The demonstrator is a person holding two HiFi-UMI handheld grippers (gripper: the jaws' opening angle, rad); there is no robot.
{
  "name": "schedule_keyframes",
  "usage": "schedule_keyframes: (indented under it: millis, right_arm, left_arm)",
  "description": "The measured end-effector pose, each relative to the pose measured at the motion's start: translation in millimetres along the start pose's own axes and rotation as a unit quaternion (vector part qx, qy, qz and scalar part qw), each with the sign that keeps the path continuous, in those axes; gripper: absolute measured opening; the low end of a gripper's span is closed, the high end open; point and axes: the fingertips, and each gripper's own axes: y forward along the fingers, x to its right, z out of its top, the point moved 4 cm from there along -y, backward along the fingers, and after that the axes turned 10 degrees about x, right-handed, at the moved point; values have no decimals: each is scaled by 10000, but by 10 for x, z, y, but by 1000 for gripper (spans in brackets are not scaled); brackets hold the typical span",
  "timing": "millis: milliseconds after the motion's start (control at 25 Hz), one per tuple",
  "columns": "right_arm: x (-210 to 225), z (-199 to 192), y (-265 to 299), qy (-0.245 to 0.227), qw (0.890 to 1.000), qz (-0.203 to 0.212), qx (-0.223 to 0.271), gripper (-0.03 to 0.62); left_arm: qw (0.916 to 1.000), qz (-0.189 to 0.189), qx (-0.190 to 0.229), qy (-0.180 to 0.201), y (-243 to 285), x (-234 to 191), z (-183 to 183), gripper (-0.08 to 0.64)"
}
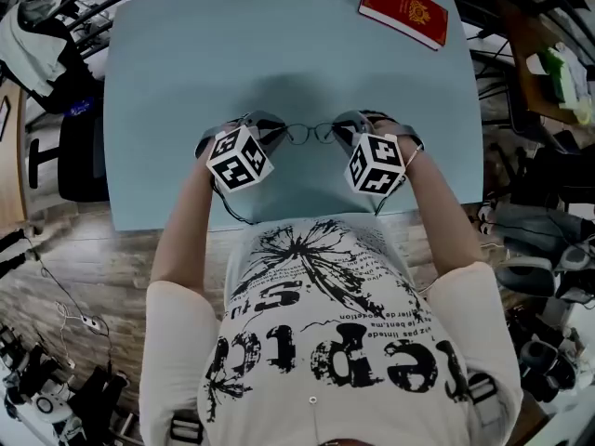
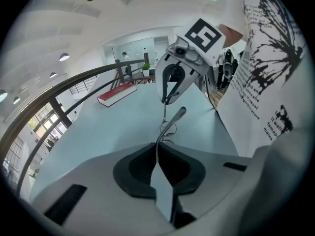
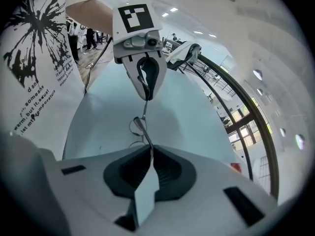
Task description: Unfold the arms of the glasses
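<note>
The person stands at the near edge of the pale blue worktop with the glasses held between the two tools, lenses in the middle and, judging by the soft shadow beneath, lifted a little clear of the surface. The left hand-held gripper is pinched tight on a thin metal part at its side of the frame, and the right hand-held gripper is pinched just as narrowly on the thin metal at the other side. Each gripper view shows the wire running straight into the closed pads, though I cannot say for sure whether it is arm or hinge that each one has. A red booklet lies at the far right corner, well apart and out of the way. From here the unfolding looks under way but not done: a thicker arm tip shows slanting across in the left gripper view instead of pointing back from the frame. To do this well, I would have one side act only as the anchor, steady and firm without bending the wire, while the other swings its arm outward in a slow arc about the hinge. It should follow the hinge's own plane, never pulling the two sides apart along the frame. A light grip matters, since wire this fine could twist or slip.
</note>
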Motion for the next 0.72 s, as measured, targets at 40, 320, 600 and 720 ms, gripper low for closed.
schedule_keyframes:
  millis: [40,320,600,720]
  right_arm:
    - [6,-38,-32,61,10000,-48,2,28]
    - [-28,-265,-138,387,9989,-243,-128,29]
    - [-109,-317,-131,485,9982,-330,-110,29]
    - [-110,-300,-127,478,9981,-376,-101,29]
  left_arm:
    - [10000,14,-25,20,-3,-2,3,29]
    - [9998,176,-101,-7,-28,-33,-48,29]
    - [9990,367,52,-234,-49,-39,-95,29]
    - [9982,449,117,-375,-49,-35,-108,29]
